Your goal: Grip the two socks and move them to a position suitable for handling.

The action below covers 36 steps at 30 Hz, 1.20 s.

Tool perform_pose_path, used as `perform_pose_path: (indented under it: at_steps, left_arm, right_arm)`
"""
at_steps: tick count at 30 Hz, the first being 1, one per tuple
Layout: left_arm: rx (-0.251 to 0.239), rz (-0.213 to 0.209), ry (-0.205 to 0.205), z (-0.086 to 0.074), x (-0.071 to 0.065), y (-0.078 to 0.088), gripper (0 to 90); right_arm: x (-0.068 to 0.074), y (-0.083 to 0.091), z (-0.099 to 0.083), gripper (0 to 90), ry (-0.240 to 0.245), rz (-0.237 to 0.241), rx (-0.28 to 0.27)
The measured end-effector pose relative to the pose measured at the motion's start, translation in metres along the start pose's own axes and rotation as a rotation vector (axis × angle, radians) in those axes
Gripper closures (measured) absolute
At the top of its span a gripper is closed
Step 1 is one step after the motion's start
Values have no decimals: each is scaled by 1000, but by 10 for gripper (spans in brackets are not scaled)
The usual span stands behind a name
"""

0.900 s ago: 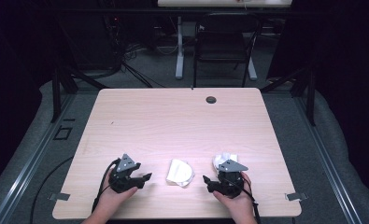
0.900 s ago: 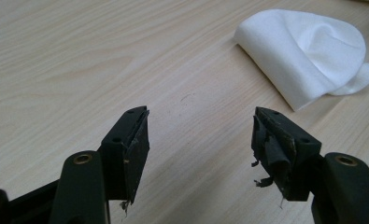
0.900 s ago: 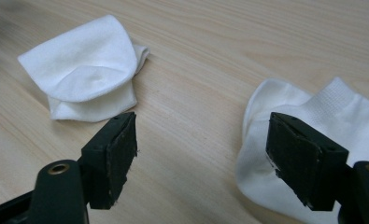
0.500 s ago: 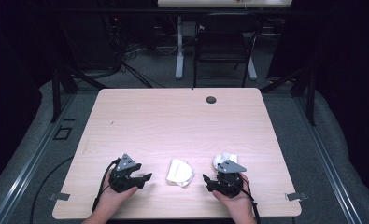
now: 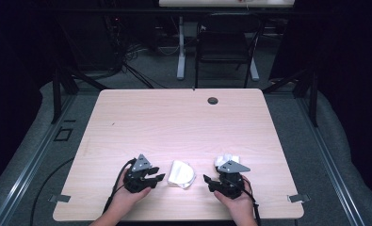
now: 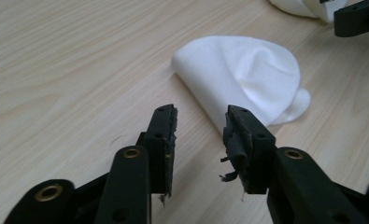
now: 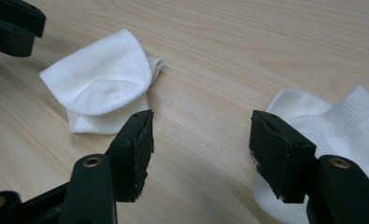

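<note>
Folded sock (image 5: 181, 173) lies near front edge of surface (image 5: 174, 117); second sock (image 5: 225, 160) unfolded. Left hand-held gripper (image 5: 158, 178), right hand-held gripper (image 5: 207, 180): jaws apart, empty.

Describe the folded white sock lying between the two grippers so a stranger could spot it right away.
On the wooden table, look at the near edge, between the left gripper and the right gripper. The folded white sock lies there, flat and rounded. The other white sock is rumpled, beside the right gripper.

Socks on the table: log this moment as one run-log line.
left gripper: open, empty, beside folded sock | right gripper: open, empty, next to second sock | both socks flat on table
</note>
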<state>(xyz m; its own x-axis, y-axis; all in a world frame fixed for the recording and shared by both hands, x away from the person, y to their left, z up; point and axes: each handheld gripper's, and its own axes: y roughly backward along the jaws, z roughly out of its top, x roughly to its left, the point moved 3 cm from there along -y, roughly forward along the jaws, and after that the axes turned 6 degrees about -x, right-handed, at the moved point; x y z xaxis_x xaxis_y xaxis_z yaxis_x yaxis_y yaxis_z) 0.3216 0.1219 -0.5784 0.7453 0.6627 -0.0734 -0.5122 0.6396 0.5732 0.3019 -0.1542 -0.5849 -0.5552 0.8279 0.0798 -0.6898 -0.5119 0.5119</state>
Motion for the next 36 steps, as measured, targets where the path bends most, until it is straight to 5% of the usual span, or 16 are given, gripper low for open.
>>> perform_pose_path:
  at_steps: [8, 17, 25, 36]
  left_arm:
    - [3, -6, -40, 15, -12, -26, 832]
    - [51, -4, -63, 13, -12, -38, 843]
    - [65, -38, -34, 7, -19, -38, 842]
    - [75, -54, -77, -3, -29, -33, 853]
  right_arm:
    - [-5, 3, -1, 394, -2, -14, -4]
    - [-5, 3, -1, 394, -7, -11, -8]
    - [-4, 1, -1, 404, 10, 0, -4]
    - [-2, 1, -2, 458, 22, 14, 10]
